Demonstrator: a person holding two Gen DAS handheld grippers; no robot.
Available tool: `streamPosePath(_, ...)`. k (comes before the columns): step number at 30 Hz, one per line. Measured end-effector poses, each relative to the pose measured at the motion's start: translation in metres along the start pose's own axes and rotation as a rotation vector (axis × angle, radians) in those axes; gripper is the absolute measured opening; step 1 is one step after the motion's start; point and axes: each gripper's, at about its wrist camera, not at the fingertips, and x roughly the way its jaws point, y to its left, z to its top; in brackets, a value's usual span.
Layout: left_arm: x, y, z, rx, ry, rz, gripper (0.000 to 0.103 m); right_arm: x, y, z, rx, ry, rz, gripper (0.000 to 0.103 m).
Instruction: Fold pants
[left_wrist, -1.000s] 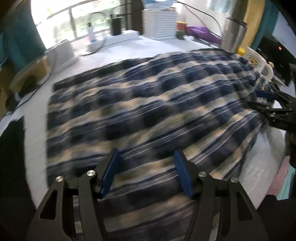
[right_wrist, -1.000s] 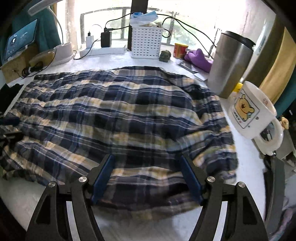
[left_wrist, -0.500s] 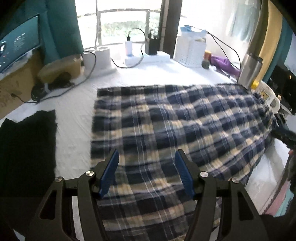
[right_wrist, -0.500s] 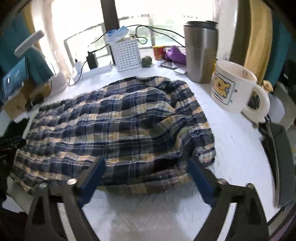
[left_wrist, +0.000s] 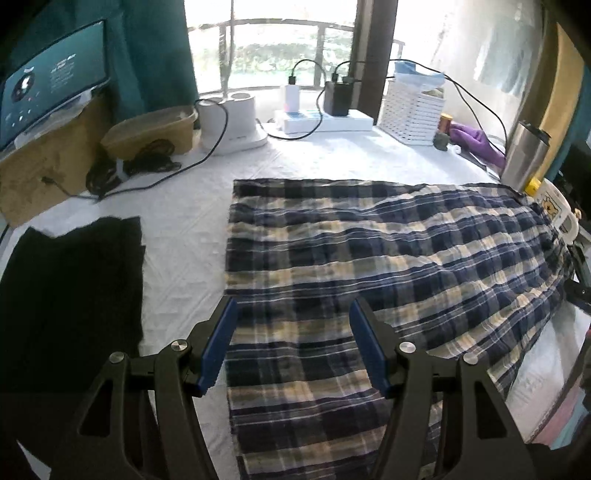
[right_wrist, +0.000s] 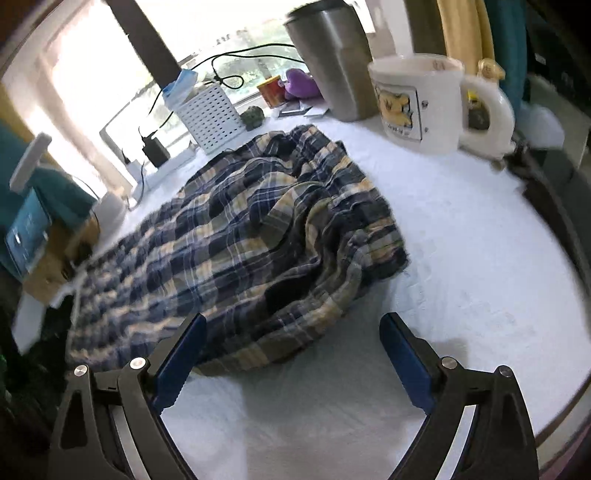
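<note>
On the white-covered table the plaid pants lie spread lengthwise, already doubled leg over leg as far as we can judge, with a flat cut edge toward a black cloth at one end and a bunched, rumpled end near a cartoon mug and a steel tumbler at the other. We hold the left gripper above the flat end, jaws parted and empty, the fabric below them but not pinched. The right gripper hovers just off the rumpled end, jaws spread wide with only bare tablecloth and the hem's edge between them — nothing grasped.

We judge the next fold runs end to end. To do it well, we would smooth the bunched end first, then pinch both layers at matching corners, lift evenly, and carry the cloth clear of the mug and tumbler — both stand close enough to snag.
</note>
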Motion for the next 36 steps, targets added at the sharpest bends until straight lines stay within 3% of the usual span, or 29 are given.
streamPosePath(10,0.000,0.014,0.004,-0.021,0.005,0.063,0.063,0.026,0.013,0.024,-0.048,-0.015,0.002,0.096)
streamPosePath(23,0.009,0.012,0.015,-0.028,0.034,0.102,0.063,0.051,0.010,0.056,0.017,-0.047,0.148,0.096)
streamPosePath(33,-0.001,0.006,0.025,-0.043,-0.017,0.110,0.063,0.059,0.004,0.069,0.033,-0.052,0.226,0.095)
streamPosePath(35,-0.002,0.008,0.024,-0.053,-0.017,0.110,0.063,0.060,0.001,0.072,0.044,-0.052,0.243,0.080)
streamPosePath(36,0.000,0.010,0.023,-0.059,-0.009,0.113,0.063,0.061,-0.001,0.073,0.053,-0.045,0.253,0.062)
